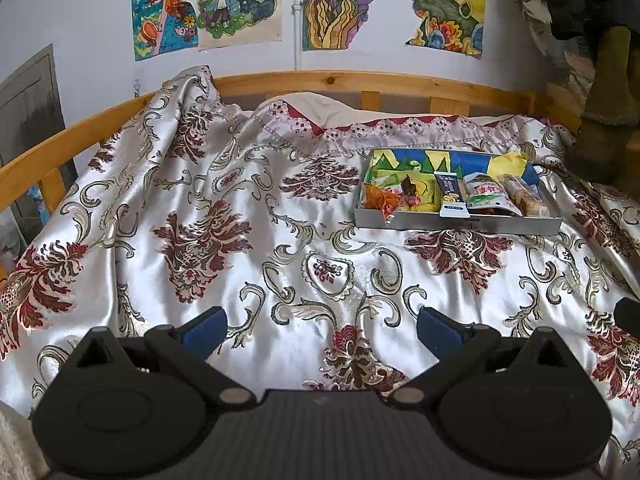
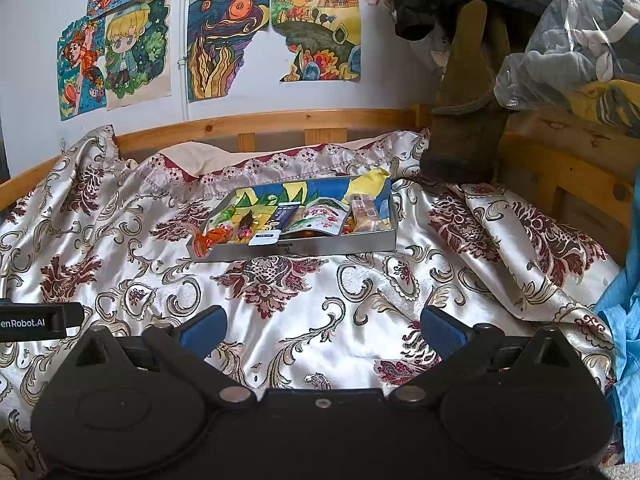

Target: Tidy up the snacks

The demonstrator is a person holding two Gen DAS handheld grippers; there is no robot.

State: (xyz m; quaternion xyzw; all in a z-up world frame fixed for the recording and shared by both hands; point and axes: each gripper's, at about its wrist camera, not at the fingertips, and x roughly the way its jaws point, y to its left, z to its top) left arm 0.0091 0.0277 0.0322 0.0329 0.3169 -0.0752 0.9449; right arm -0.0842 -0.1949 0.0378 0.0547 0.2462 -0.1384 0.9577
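Note:
A shallow grey tray (image 1: 456,225) (image 2: 320,249) lined with a colourful drawing rests on the bedspread toward the far right. Several snack packets lie side by side in it: an orange wrapper (image 1: 380,200) (image 2: 208,240), a dark blue and white stick pack (image 1: 452,196) (image 2: 276,224), a white and green pouch (image 1: 490,198) (image 2: 320,220) and a clear-wrapped biscuit bar (image 1: 528,200) (image 2: 364,212). My left gripper (image 1: 320,330) hovers open over bare cloth, well short of the tray. My right gripper (image 2: 322,330) is open too, nothing between its blue pads, with the tray straight ahead.
The satin floral bedspread (image 1: 200,240) (image 2: 120,272) covers the bed inside a wooden rail (image 1: 360,82) (image 2: 260,120). Children's drawings (image 2: 228,40) hang on the wall. Brown boots (image 2: 468,120) and a plastic bag of clothes (image 2: 580,40) crowd the right corner. Blue cloth (image 2: 628,320) lies at the right edge.

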